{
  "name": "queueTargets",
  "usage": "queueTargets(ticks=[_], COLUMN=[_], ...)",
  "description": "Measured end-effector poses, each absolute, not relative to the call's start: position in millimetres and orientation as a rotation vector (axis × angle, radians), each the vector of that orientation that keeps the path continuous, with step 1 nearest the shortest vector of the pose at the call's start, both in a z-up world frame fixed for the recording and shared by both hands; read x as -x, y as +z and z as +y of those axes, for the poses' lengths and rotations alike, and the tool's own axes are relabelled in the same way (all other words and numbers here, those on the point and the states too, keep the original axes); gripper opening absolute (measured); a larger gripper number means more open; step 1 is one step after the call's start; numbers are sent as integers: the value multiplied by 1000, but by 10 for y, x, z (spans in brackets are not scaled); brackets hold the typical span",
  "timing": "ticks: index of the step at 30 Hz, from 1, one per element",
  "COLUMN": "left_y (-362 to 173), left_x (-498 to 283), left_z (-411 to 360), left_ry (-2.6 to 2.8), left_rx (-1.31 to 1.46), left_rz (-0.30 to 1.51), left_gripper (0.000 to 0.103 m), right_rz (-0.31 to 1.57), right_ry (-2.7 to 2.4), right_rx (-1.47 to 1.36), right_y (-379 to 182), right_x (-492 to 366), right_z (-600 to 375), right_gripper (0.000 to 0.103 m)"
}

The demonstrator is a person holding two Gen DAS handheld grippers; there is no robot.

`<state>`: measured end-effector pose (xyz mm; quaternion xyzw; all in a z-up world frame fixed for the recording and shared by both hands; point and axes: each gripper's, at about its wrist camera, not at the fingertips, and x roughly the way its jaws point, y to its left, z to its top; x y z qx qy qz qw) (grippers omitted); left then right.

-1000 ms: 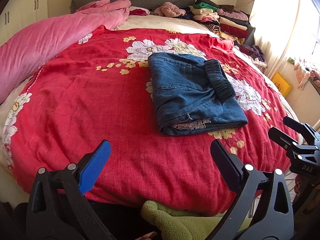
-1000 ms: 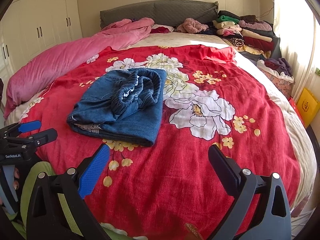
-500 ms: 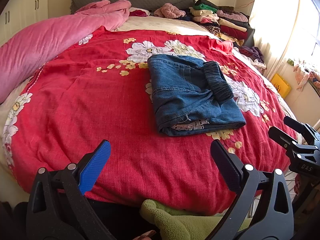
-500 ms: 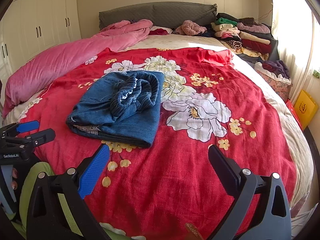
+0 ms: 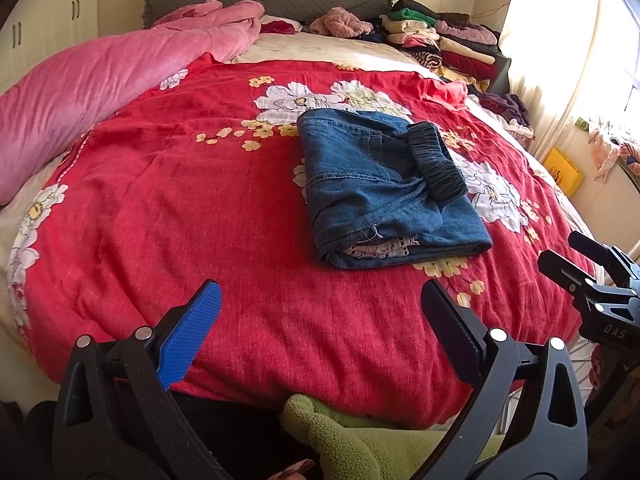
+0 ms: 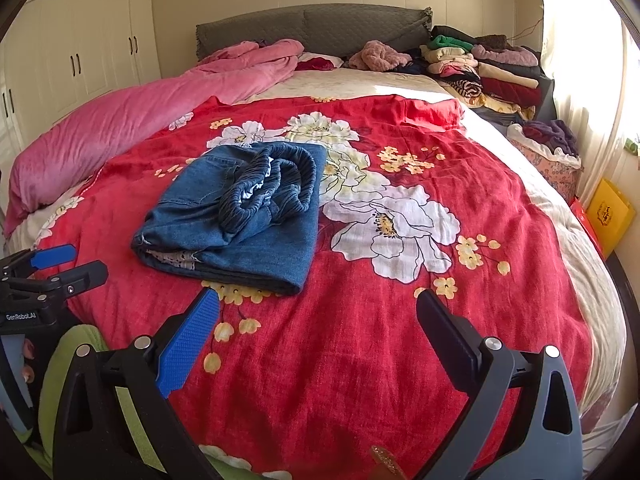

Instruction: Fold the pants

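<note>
Blue denim pants [image 5: 384, 188] lie folded into a compact rectangle on the red flowered bedspread [image 5: 180, 208], their dark elastic waistband on top. From the right wrist view the same pants [image 6: 240, 212] sit left of centre. My left gripper [image 5: 320, 300] hangs open at the near edge of the bed, short of the pants, nothing between its fingers. My right gripper [image 6: 318, 308] is open too, just in front of the pants' near edge and apart from them. Each gripper shows at the side of the other's view.
A long pink duvet [image 5: 100, 88] runs along the left side of the bed. Stacked folded clothes [image 6: 488, 72] fill the far right corner by the grey headboard [image 6: 312, 28]. A yellow box [image 6: 608, 212] stands on the floor at right. Green fleece [image 5: 360, 436] shows below the grippers.
Both views have shifted slightly, the pants sitting a little lower in the frames. The pants and both open grippers keep the same state.
</note>
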<state>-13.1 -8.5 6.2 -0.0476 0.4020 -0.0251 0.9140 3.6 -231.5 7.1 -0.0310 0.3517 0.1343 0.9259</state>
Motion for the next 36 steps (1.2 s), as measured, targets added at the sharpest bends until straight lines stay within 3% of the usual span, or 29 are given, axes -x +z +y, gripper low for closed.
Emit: queueTargets(ticks=[36], left_y=[64], left_x=[154], left_z=[-80], left_ry=[-52], left_rx=[94], left_rz=[836], left_gripper=[93], right_rz=[718], right_ry=[271], right_rx=[69], right_y=[94], right_x=[-40], right_z=[-2298], right_gripper=[98])
